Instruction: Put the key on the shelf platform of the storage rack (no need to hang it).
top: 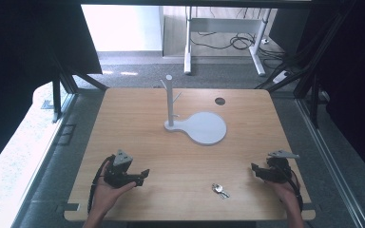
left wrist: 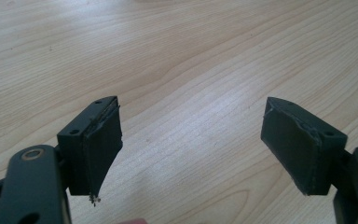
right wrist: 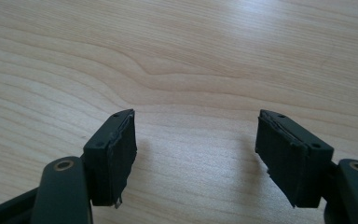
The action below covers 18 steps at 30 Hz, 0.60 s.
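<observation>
A small bunch of keys lies on the wooden table near the front edge, right of centre. Behind it stands a white stand with short pegs, its post rising from a round white base. My left gripper rests low at the front left, held in a hand, open and empty; in its own view the left gripper has bare wood between the jaws. My right gripper sits at the front right, to the right of the keys, and the right gripper is open over bare wood.
A dark round hole is set in the table top at the back right. Black frame struts stand along both sides of the table. Beyond the far edge are a carpeted floor, white desk legs and cables.
</observation>
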Tool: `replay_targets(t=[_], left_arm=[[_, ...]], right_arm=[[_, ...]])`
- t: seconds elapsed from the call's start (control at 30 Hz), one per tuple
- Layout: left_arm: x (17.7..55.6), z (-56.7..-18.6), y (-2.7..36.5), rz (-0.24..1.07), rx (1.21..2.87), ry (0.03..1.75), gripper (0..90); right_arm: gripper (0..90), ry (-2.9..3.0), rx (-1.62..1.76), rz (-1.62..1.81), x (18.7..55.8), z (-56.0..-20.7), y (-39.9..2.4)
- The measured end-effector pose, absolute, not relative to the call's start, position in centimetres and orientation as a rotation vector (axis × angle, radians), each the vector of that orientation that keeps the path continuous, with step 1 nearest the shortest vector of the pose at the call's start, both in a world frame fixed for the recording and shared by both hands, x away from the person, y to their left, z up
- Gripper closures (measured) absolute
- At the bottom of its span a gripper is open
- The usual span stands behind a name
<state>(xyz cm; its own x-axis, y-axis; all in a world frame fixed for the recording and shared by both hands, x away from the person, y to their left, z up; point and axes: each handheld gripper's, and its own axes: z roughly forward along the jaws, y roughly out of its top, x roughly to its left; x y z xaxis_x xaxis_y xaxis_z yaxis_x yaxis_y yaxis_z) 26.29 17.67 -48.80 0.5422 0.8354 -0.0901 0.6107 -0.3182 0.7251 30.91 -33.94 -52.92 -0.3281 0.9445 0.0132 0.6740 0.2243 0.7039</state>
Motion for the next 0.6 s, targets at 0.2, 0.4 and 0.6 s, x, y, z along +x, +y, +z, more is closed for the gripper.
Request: replay_targets(t=[0.2, 0.4, 0.6], left_arm=[[26.3, -48.9, 17.7, 0.388, 2.048, 1.168, 20.6], [26.3, -48.8, 17.7, 0.385, 2.049, 1.164, 20.5], [26.4, -48.9, 17.7, 0.38, 2.051, 1.167, 20.5]], right_arm=[[30.7, 2.098, 1.444, 0.923, 30.6, -52.3, -33.8], [32.3, 2.1, 1.393, 0.958, 30.1, -51.6, -33.6], [31.9, 2.135, 1.366, 0.956, 30.0, -51.2, -33.6]])
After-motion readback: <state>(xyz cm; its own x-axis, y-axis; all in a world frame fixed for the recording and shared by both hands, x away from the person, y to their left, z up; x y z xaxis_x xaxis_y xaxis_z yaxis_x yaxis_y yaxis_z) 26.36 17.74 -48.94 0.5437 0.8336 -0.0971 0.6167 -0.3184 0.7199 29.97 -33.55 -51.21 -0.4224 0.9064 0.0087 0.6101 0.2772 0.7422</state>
